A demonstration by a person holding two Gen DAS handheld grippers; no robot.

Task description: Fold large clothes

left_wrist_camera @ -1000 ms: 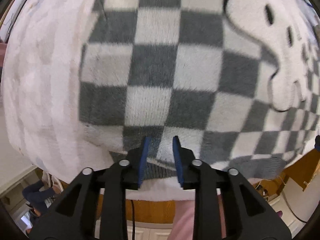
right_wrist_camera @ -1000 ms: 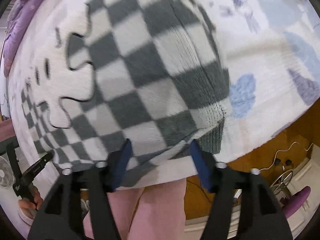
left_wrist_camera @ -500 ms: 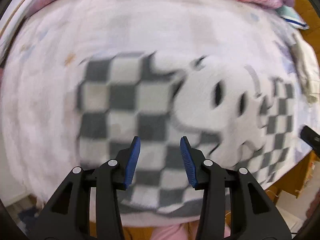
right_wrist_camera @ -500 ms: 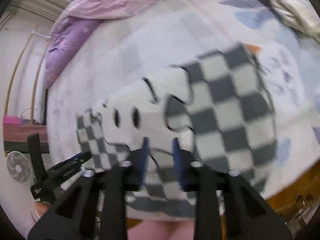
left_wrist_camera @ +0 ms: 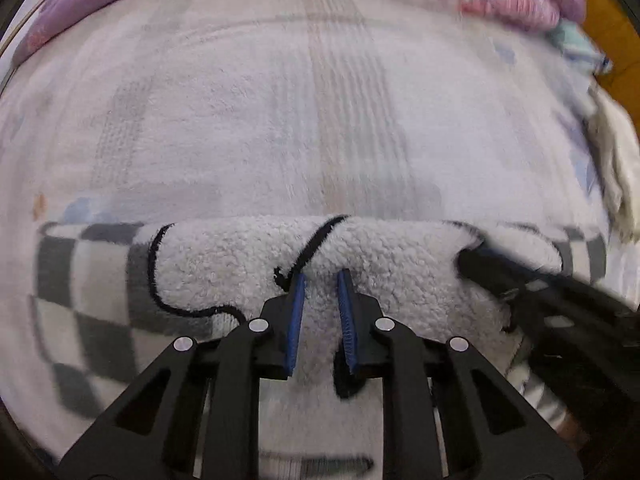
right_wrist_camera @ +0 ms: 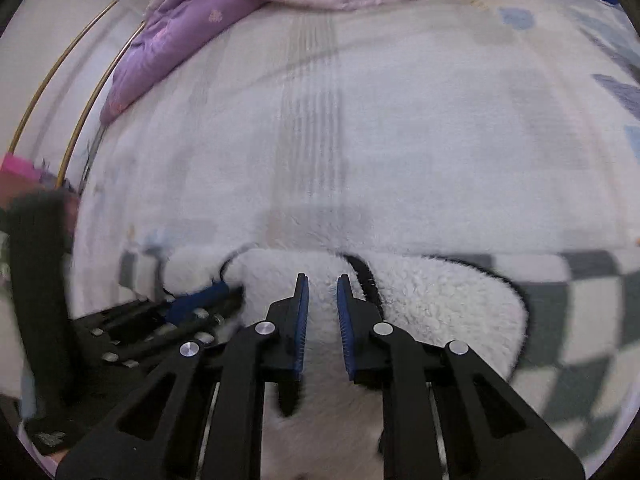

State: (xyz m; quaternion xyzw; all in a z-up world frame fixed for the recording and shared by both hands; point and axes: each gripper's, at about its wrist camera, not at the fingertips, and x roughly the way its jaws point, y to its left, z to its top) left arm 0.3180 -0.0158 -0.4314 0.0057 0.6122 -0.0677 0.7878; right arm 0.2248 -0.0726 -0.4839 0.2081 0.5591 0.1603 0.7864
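A checkered fleece sweater point(left_wrist_camera: 224, 280) lies on a bed point(left_wrist_camera: 320, 120), its folded edge running from nine to three o'clock, straight across both claws. The left gripper point(left_wrist_camera: 320, 280) and right gripper point(right_wrist_camera: 322, 282) sit side by side over its white patch, jaws narrowly parted; whether either pinches fabric cannot be told.

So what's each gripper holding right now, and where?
Both pinch the checkered sweater at its fluffy white patch: left gripper and right gripper, side by side near the folded edge.
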